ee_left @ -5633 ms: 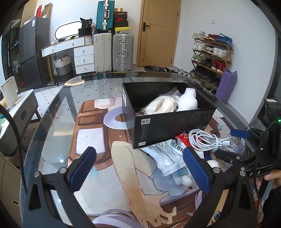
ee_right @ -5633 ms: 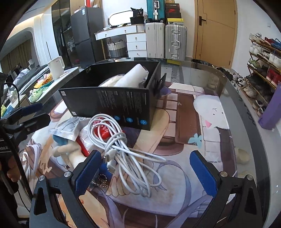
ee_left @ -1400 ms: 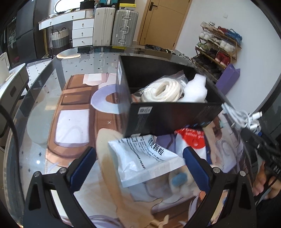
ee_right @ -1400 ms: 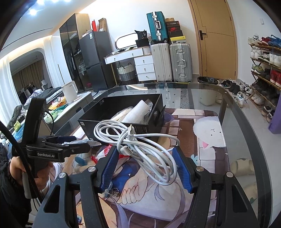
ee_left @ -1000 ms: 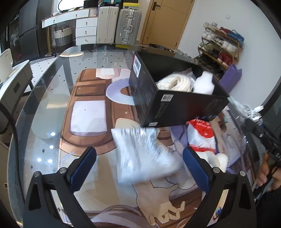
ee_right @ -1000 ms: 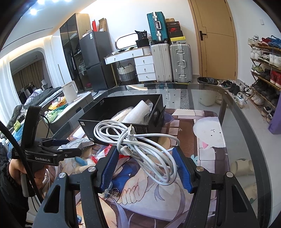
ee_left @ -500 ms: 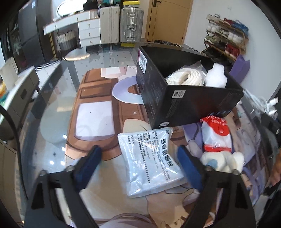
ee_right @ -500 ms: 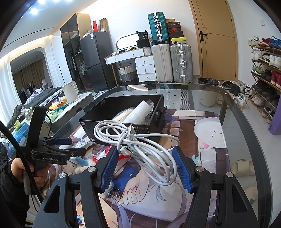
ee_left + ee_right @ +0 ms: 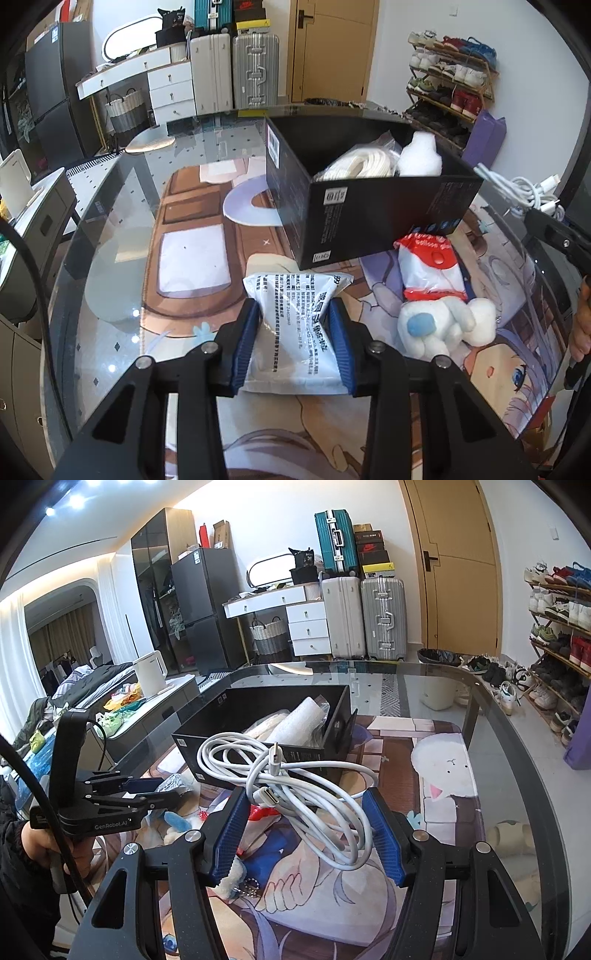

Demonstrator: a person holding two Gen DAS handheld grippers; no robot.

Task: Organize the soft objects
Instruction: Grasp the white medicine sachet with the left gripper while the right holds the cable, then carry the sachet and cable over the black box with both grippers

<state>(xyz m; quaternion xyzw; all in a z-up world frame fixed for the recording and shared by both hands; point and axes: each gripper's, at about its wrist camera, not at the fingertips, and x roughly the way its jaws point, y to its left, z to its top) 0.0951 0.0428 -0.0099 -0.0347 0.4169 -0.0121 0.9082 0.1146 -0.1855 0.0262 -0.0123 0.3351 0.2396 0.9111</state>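
Observation:
My left gripper (image 9: pixel 293 310) points down at a white printed pouch (image 9: pixel 295 284) lying on the mat. Its jaws are closing and the blue pads pinch the pouch's middle. Just beyond stands a black box (image 9: pixel 369 218) holding a bagged white rope coil (image 9: pixel 362 166) and a white foam piece (image 9: pixel 421 158). To the right lie a red-and-white packet (image 9: pixel 432 266) and a white plush toy (image 9: pixel 443 325). My right gripper (image 9: pixel 304 797) is shut on a coiled white cable (image 9: pixel 295 771), held above the table near the box (image 9: pixel 258 701). In the right wrist view the left gripper (image 9: pixel 162 792) sits low on the left.
A round glass table (image 9: pixel 110 221) carries a printed cartoon mat (image 9: pixel 192 258). A person's hand (image 9: pixel 583 325) holds the right gripper at the frame's right edge. Suitcases (image 9: pixel 362 616), a dresser and a shoe rack (image 9: pixel 450 81) stand beyond the table.
The left jaws have narrowed from wide apart to pinching the white pouch, and the gripper has come closer over it. The right gripper holds the cable as before, unmoved.

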